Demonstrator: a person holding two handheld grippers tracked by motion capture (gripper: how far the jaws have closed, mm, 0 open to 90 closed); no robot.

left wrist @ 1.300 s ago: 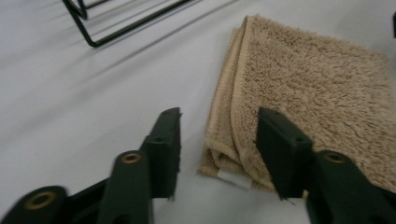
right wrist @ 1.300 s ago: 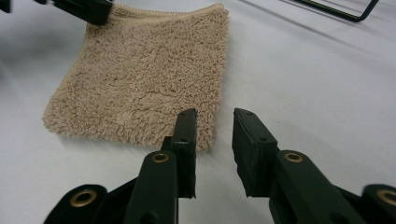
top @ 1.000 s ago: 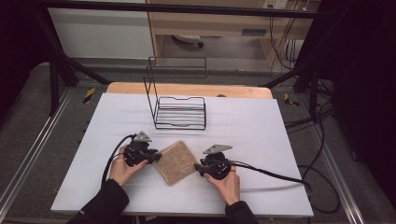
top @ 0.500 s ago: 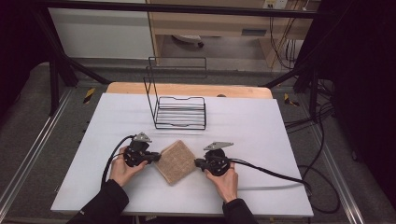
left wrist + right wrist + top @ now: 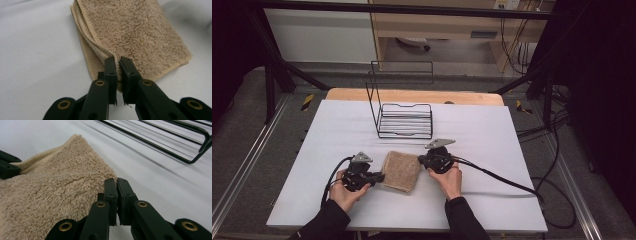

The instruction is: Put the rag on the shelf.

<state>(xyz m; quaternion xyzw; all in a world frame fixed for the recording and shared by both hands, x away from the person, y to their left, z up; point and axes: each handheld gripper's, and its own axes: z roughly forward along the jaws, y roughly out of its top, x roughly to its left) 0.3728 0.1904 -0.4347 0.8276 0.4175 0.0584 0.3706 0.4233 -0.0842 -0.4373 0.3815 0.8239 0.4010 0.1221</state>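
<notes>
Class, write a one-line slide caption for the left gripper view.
Left gripper pinching the layered edge of a folded tan towel lying on a white table.

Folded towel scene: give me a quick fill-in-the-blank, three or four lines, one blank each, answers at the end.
1. The folded towel on the white table is ____ in colour.
2. The left gripper is shut on the towel's ____ edge.
3. In the high view, the black wire rack stands ____ the towel, farther from the person.
4. The right gripper has its jaws ____ at the towel's border.

Missing words: beige; folded; behind; shut
</notes>
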